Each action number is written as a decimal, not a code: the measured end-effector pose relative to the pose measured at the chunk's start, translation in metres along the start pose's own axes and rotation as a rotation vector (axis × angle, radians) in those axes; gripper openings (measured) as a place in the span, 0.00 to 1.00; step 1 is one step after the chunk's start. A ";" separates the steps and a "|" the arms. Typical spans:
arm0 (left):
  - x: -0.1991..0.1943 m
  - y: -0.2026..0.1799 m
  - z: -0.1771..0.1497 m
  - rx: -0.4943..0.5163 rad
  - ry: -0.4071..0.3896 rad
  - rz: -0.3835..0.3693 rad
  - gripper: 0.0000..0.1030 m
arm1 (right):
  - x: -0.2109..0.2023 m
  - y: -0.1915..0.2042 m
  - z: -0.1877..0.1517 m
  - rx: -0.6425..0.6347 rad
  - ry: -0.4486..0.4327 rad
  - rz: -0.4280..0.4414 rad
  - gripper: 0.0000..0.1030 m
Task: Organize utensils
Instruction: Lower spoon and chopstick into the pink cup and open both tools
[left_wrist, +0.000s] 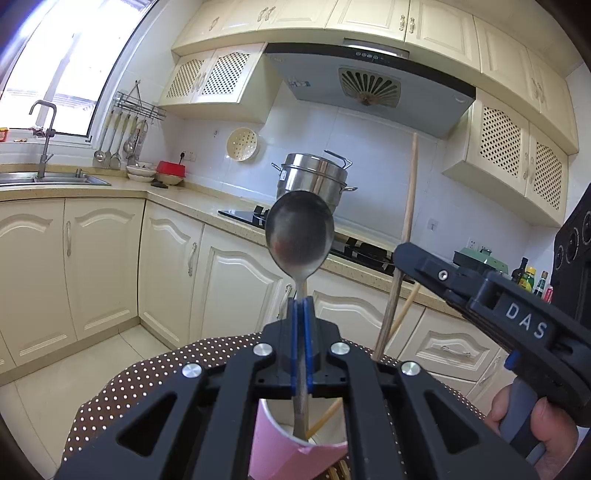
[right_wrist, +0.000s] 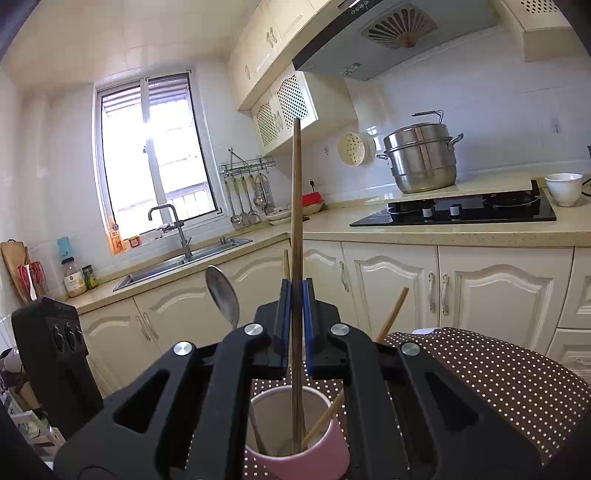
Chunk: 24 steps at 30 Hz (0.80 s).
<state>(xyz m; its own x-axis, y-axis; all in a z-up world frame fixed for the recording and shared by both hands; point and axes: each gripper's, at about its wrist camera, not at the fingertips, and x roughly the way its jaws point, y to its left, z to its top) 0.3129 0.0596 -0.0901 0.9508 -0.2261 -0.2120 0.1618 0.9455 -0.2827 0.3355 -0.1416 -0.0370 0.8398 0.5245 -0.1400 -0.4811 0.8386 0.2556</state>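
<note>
My left gripper (left_wrist: 301, 306) is shut on the handle of a metal spoon (left_wrist: 300, 236), held upright with its bowl up and its handle end inside a pink paper cup (left_wrist: 275, 448). My right gripper (right_wrist: 296, 291) is shut on a long wooden chopstick (right_wrist: 296, 206), upright with its lower end in the same pink cup (right_wrist: 314, 459). The spoon (right_wrist: 222, 295) shows left of the right gripper. A second chopstick (right_wrist: 391, 314) leans to the right in the cup. The right gripper (left_wrist: 413, 258) also shows at the right of the left wrist view, on the chopstick (left_wrist: 408, 206).
The cup stands on a brown polka-dot tablecloth (right_wrist: 498, 369). Behind are cream cabinets (left_wrist: 103, 266), a sink (right_wrist: 184, 262), a black hob (right_wrist: 461, 212) with a steel steamer pot (right_wrist: 423, 158), a white cup (right_wrist: 563, 186). A black speaker (right_wrist: 55, 350) stands at the left.
</note>
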 end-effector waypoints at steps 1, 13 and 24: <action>-0.003 0.000 -0.001 0.002 0.002 0.002 0.03 | -0.002 0.000 -0.002 -0.004 0.005 -0.002 0.07; -0.018 -0.003 -0.013 -0.005 0.105 -0.003 0.08 | -0.013 0.002 -0.023 -0.004 0.086 -0.033 0.07; -0.042 -0.008 -0.009 0.018 0.088 0.041 0.53 | -0.021 0.005 -0.029 -0.009 0.108 -0.049 0.07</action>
<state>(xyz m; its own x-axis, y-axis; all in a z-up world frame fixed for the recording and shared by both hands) 0.2696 0.0590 -0.0870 0.9299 -0.2061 -0.3046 0.1288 0.9583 -0.2552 0.3079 -0.1444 -0.0608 0.8306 0.4956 -0.2541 -0.4431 0.8644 0.2375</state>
